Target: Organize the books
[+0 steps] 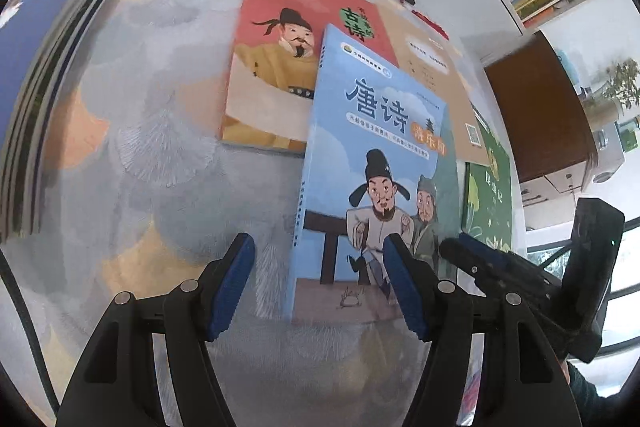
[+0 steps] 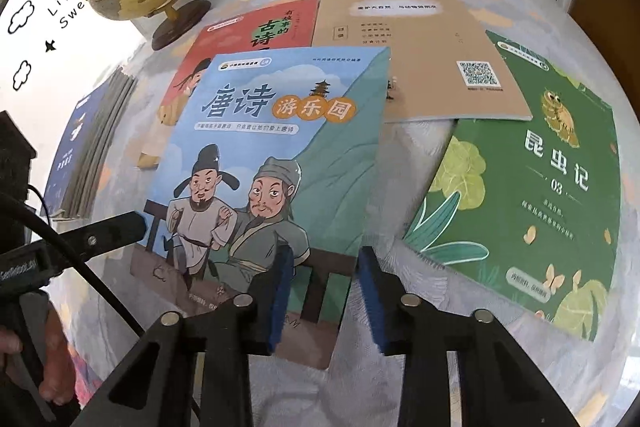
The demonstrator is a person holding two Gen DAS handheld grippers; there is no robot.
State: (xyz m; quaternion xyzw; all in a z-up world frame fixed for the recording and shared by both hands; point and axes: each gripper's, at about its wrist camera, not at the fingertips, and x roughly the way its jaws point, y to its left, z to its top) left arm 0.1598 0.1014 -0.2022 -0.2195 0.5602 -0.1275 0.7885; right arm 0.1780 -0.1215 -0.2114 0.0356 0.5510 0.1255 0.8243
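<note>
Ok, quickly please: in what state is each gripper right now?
Left tongs: open, holding nothing.
Right tongs: narrowly open astride the blue book edge, not gripping it.

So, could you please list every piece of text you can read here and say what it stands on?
"唐诗游乐园": title on the blue book with two cartoon men.
"昆虫记" and "03": green book with leaves.
"古诗": green badge on the red book.
"Life is" and "Swe", cut off: white wall sticker.
Tan back cover: QR code; its small print is unreadable.
</note>
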